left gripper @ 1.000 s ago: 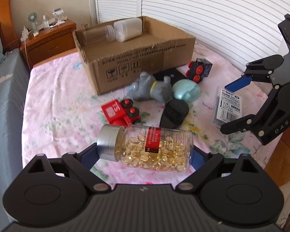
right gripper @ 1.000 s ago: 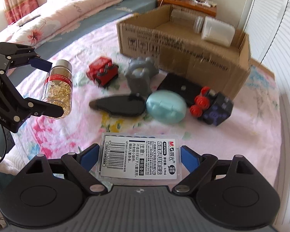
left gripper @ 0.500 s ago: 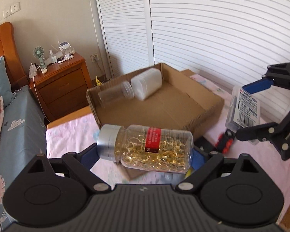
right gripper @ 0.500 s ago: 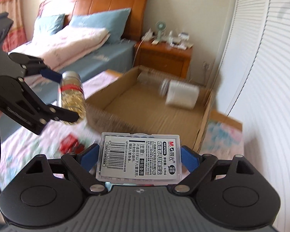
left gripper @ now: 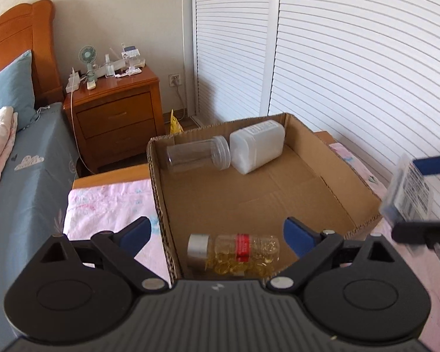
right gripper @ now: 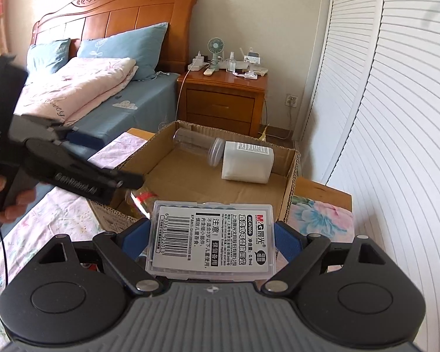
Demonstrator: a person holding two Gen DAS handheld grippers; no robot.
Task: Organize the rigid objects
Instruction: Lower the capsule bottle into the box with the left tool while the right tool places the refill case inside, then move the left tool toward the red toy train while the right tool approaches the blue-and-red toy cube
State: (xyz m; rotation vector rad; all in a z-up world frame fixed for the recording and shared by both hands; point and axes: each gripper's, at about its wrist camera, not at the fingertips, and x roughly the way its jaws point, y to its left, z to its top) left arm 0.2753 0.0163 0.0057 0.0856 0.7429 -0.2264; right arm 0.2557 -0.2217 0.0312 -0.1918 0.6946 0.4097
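Note:
A clear bottle of golden capsules [left gripper: 234, 253] with a silver cap and red label lies on its side on the floor of the cardboard box [left gripper: 249, 199], near its front left corner. My left gripper [left gripper: 218, 233] hovers above it. Its jaws are opening, and the blue pads stand clear of both ends of the bottle. My right gripper [right gripper: 212, 234] is shut on a flat clear plastic case [right gripper: 212, 243] with a barcode label, held just short of the box's [right gripper: 190, 182] near rim. The left gripper [right gripper: 114, 161] shows at the left there, a hand behind it.
A clear jar [left gripper: 198, 154] and a white container [left gripper: 256, 146] lie at the back of the box. The box rests on a pink floral sheet [left gripper: 108, 205]. A wooden nightstand [left gripper: 117, 108] stands behind, a bed at the left, and white louvred doors [left gripper: 352, 73] at the right.
Both grippers moved from above the toys to the box. The capsule bottle left the left jaws and now lies on the box floor. The right gripper still holds the case.

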